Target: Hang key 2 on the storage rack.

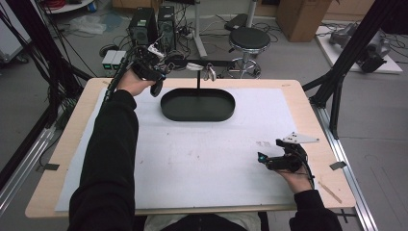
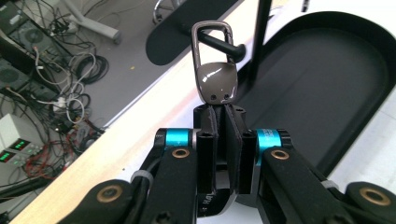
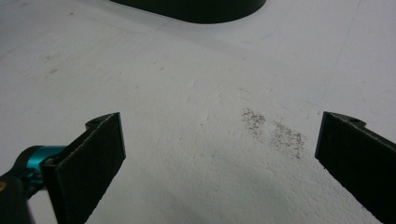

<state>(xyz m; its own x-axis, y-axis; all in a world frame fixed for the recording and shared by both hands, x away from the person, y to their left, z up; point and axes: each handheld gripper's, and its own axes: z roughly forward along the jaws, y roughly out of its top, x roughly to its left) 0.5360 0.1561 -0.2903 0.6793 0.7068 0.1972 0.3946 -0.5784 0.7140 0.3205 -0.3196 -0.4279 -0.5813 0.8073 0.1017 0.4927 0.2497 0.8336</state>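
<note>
Judging by the loop already around the peg, the step in hand is hanging the keychain (image 2: 215,70) on the black stand (image 1: 198,84) near the desk's far edge. To do it well, slide the carabiner loop fully onto the horizontal arm before letting go. The left gripper (image 2: 219,116) is clamped on the keychain's brown tab. The right gripper (image 3: 219,154) rests wide apart, holding nothing, near the desk's right front corner.

Left tool (image 2: 219,114) raised, jaws clamped; right tool (image 3: 219,154) low, jaws spread.
</note>
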